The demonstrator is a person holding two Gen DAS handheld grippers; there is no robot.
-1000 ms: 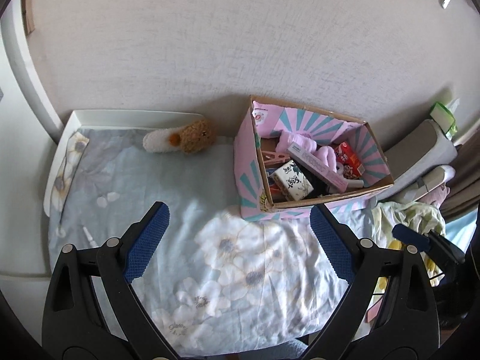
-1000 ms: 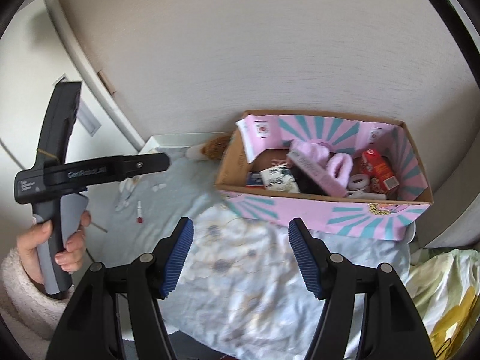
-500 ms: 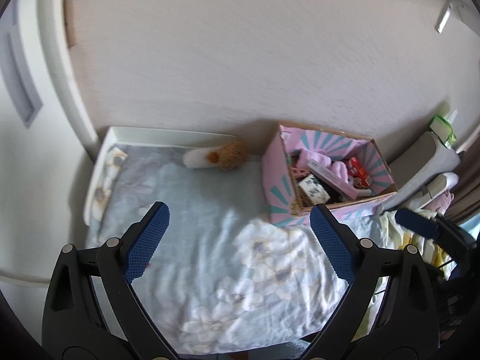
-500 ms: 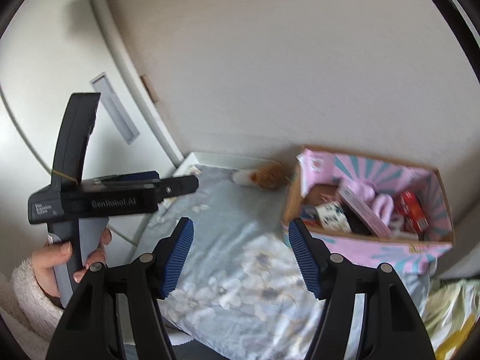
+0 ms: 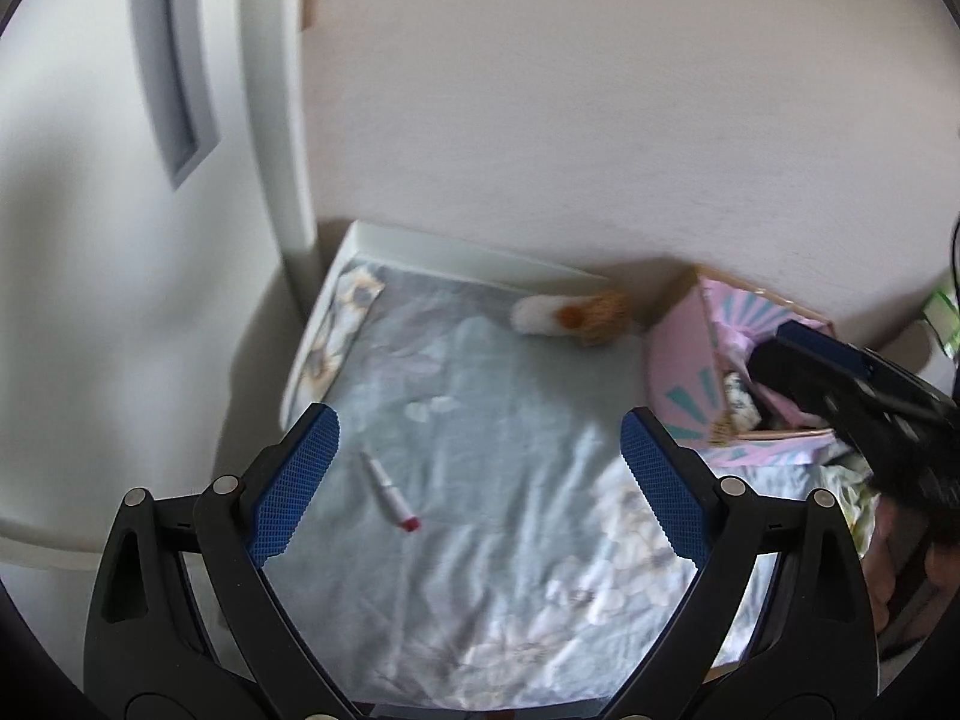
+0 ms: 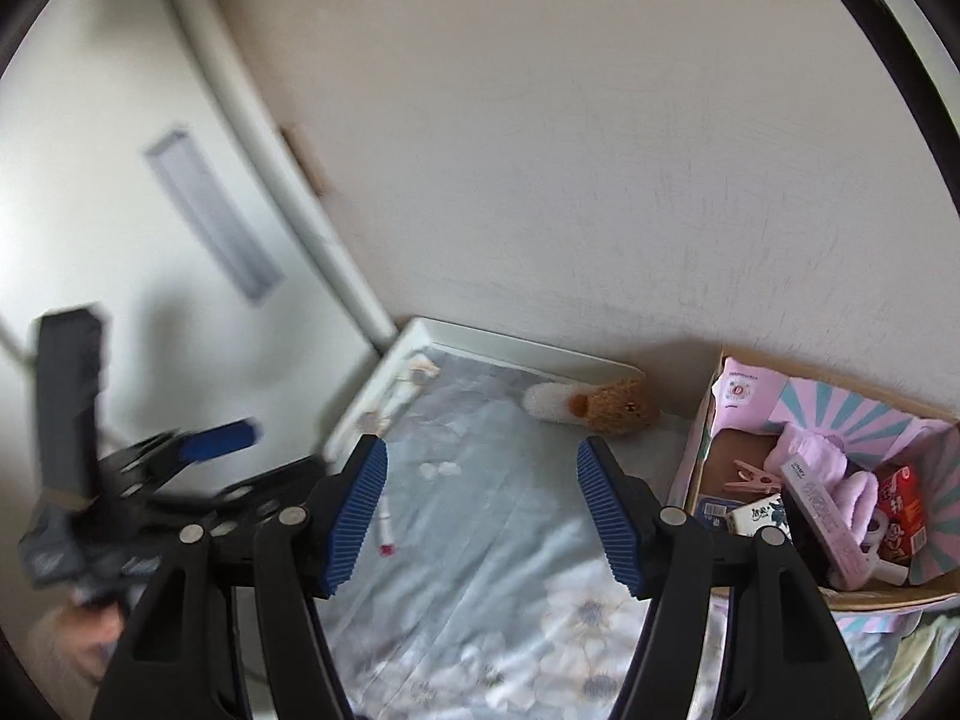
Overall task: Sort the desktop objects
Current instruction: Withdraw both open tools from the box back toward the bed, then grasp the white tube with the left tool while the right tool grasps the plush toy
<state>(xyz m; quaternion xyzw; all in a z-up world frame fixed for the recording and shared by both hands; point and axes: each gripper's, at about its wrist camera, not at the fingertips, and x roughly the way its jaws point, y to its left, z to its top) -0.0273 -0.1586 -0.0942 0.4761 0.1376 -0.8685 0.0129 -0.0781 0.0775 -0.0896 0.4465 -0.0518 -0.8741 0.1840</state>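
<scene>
A pink cardboard box [image 6: 864, 414] at the right holds several items: a pink plush slipper, packets, a clothes peg. A brown and white plush toy [image 6: 594, 405] [image 5: 576, 313] lies by the wall, left of the box [image 5: 678, 372]. A small white tube with a red tip [image 5: 390, 492] [image 6: 385, 525] lies on the floral cloth. My left gripper [image 5: 480, 426] hangs open above the cloth, the tube just inside its left finger. My right gripper [image 6: 483, 453] is open and empty, below the plush. The right tool's black frame [image 5: 852, 396] hides part of the box.
A pale blue floral cloth [image 5: 510, 540] covers a white table [image 5: 456, 252] set in a corner against a beige wall. A white door and its frame [image 5: 270, 150] stand at the left. Crumpled yellow-green fabric [image 6: 918, 660] lies past the table's right end.
Both views have swung to the left: the box slid to the right side, the door and the white tube came into view. Both grippers stayed open at the same width.
</scene>
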